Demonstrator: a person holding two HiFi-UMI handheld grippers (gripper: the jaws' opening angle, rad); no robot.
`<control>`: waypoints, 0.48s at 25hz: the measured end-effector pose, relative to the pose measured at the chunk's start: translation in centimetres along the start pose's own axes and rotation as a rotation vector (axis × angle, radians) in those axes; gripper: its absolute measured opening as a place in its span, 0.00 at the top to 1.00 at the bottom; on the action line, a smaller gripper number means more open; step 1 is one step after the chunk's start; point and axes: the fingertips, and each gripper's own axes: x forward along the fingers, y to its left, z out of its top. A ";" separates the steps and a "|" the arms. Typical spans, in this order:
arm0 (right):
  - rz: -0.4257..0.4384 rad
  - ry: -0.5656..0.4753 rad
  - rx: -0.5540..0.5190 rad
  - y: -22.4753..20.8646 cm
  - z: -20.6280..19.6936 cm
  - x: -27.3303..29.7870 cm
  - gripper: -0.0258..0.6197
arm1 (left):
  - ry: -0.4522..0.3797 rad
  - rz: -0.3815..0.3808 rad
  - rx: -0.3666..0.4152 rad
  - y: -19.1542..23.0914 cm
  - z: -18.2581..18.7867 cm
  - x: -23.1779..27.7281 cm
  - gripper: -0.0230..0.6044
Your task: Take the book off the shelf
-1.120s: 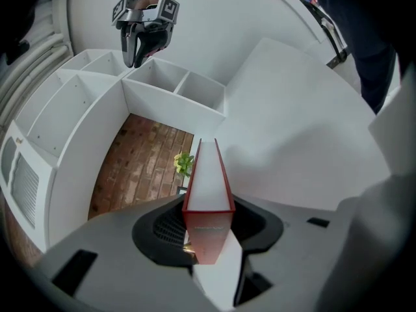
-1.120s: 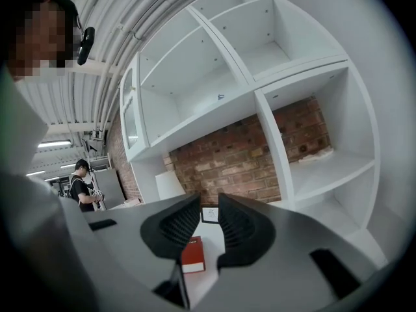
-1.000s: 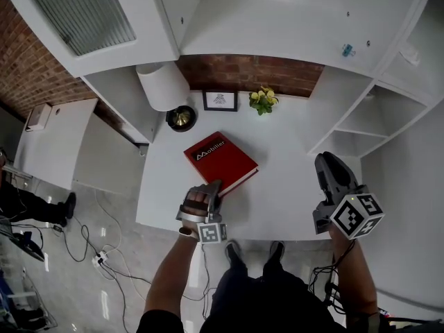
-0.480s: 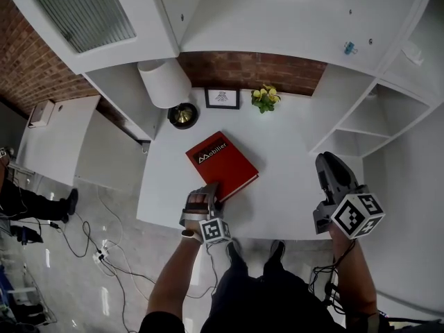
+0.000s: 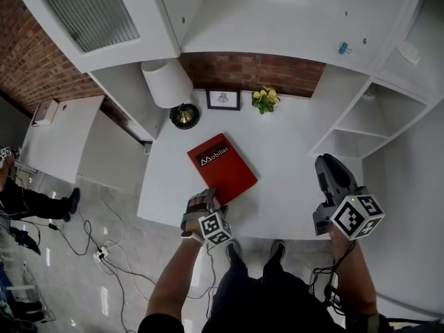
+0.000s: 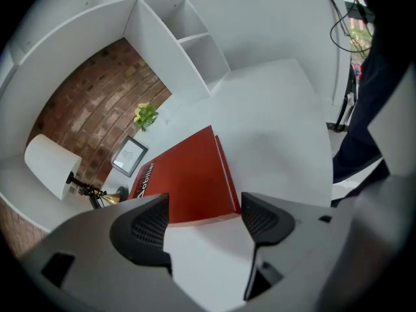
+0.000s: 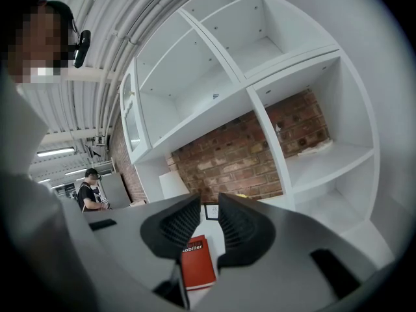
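A red hardcover book (image 5: 222,166) lies flat on the white desk (image 5: 291,179), its title side up. My left gripper (image 5: 207,197) sits at the book's near corner by the desk's front edge. In the left gripper view its jaws are opening wide (image 6: 201,216); the book (image 6: 185,177) lies just beyond the pads and neither pad touches it. My right gripper (image 5: 325,161) hovers over the desk's right end, well away from the book. Its jaws (image 7: 209,221) stand a narrow gap apart with nothing between them, and the book (image 7: 197,262) shows far off through that gap.
At the desk's back stand a white-shaded lamp (image 5: 166,82) on a brass base (image 5: 184,116), a small framed picture (image 5: 223,100) and a little yellow-flowered plant (image 5: 264,99). White shelving (image 5: 361,127) flanks the right. Cables (image 5: 90,248) lie on the floor at left.
The left gripper's jaws have spread and let go of the book's near corner. The gripper has drawn back slightly toward the desk's front edge. The right gripper has stayed put.
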 end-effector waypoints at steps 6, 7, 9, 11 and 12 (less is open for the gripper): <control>0.005 -0.014 -0.002 -0.2 0.4 -0.9 0.83 | 0.021 -0.008 -0.037 -0.1 -0.7 -1.1 0.45; 0.006 -0.017 -0.003 -0.2 0.5 -1.0 0.83 | 0.019 0.000 -0.042 0.1 -0.6 -1.4 0.45; 0.011 -0.025 -0.006 -0.1 0.8 -1.2 0.83 | 0.001 0.023 -0.060 0.8 -0.1 -2.3 0.45; 0.019 -0.033 -0.011 0.0 1.1 -1.4 0.83 | -0.045 0.052 -0.083 1.8 1.0 -3.7 0.46; 0.022 -0.037 -0.015 0.2 1.4 -1.5 0.83 | -0.078 0.072 -0.095 2.5 1.7 -4.6 0.46</control>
